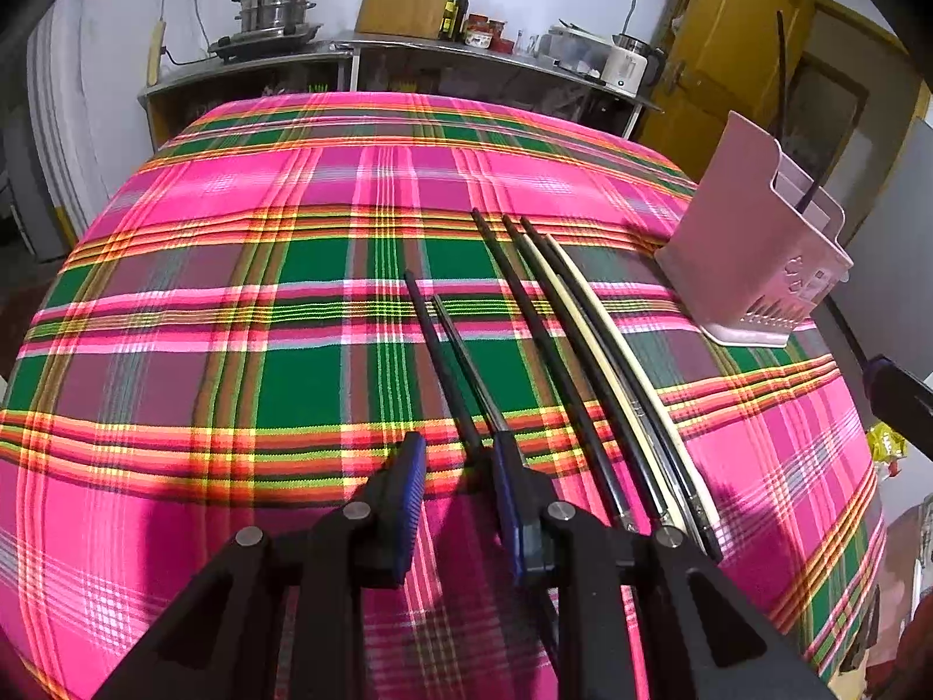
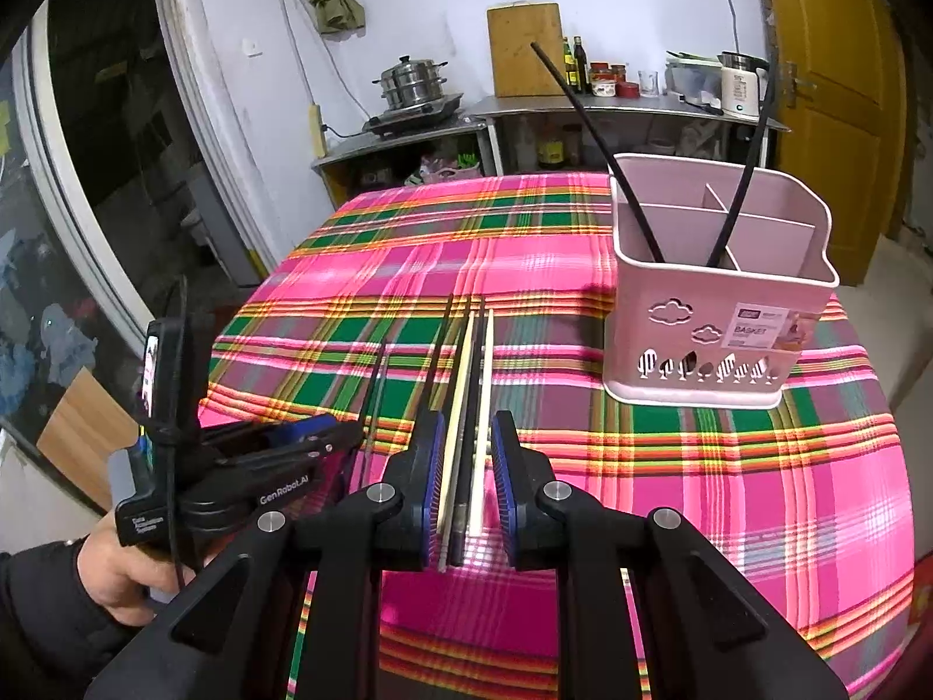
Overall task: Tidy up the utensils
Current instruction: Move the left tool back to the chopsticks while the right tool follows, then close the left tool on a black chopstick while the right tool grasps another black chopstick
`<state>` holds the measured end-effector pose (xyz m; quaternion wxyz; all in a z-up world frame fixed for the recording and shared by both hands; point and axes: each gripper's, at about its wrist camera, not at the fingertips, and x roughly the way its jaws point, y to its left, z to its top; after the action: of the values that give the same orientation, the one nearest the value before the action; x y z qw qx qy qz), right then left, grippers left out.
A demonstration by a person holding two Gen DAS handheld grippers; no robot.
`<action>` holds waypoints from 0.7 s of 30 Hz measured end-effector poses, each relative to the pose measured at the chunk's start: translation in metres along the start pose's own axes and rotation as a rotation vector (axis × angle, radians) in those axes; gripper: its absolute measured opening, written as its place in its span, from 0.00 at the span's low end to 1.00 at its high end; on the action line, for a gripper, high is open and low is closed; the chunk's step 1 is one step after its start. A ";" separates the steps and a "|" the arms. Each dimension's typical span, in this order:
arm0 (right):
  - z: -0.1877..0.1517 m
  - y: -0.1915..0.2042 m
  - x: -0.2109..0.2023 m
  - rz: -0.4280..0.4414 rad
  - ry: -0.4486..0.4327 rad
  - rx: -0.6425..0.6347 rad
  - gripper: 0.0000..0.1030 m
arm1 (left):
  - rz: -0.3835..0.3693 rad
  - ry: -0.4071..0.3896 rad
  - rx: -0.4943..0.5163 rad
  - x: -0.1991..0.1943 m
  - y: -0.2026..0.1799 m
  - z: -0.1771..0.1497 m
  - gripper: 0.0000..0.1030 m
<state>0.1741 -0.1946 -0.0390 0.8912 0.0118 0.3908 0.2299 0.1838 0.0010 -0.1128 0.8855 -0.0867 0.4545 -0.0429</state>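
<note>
Loose chopsticks (image 2: 469,385) (black and cream) lie side by side on the plaid-covered bench (image 2: 670,490), between the parted, untouching pads of the right gripper (image 2: 465,496). The left gripper (image 1: 458,501) is open beside a black pair (image 1: 449,361). Near them, the pink holder (image 2: 720,315) holds two black sticks.

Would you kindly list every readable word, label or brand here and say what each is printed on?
"GenRobot.AI": on the left gripper's black body.
"BASKET": sticker on the pink utensil basket.
Finer print on that sticker: too small to read.
White label at the gripper's rear: too blurred to read.
</note>
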 end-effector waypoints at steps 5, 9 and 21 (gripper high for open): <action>0.000 -0.003 0.009 0.002 0.014 0.004 0.16 | 0.003 -0.017 0.012 0.001 -0.001 -0.001 0.22; -0.003 -0.003 0.014 0.003 0.022 0.008 0.16 | -0.007 -0.025 0.009 0.000 0.002 -0.002 0.21; 0.003 0.002 0.037 0.017 0.048 0.003 0.16 | -0.006 -0.017 -0.010 -0.004 0.020 -0.001 0.10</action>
<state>0.1971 -0.1766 -0.0617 0.8796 0.0109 0.4122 0.2372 0.1807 0.0209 -0.1137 0.8887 -0.0928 0.4470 -0.0426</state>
